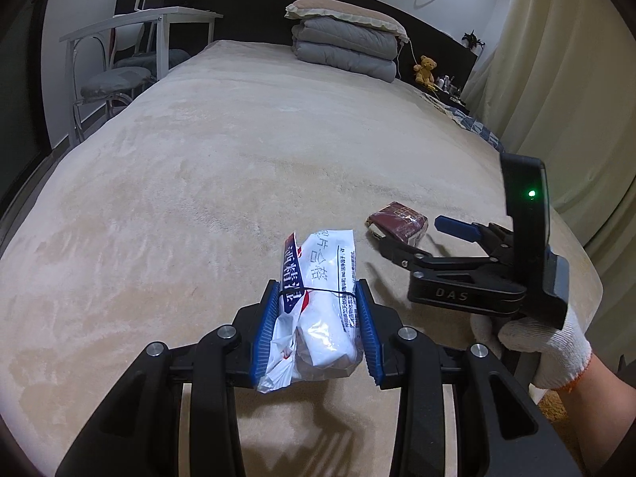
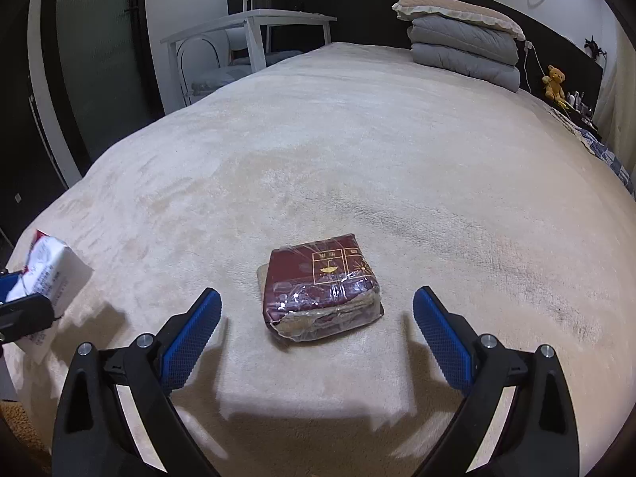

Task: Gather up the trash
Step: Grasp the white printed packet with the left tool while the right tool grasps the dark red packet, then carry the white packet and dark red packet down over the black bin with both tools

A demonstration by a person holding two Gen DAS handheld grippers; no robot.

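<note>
While the left gripper (image 1: 318, 298) clamps the white wrapper (image 1: 324, 278), centre the open right gripper (image 2: 317, 310) around the maroon packet (image 2: 322, 286), lower centre, before closing both fingers.

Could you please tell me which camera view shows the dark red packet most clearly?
The right wrist view: the dark red packet lies centred and unobstructed on the bed. The left wrist view shows it small, partly hidden behind the right gripper.

The left gripper (image 1: 318, 298) clamps a white printed wrapper (image 1: 322, 306) above the beige bedspread (image 1: 198, 167); at three o'clock, the right gripper (image 1: 413, 234) spreads beside a maroon packet (image 1: 399, 224).
</note>
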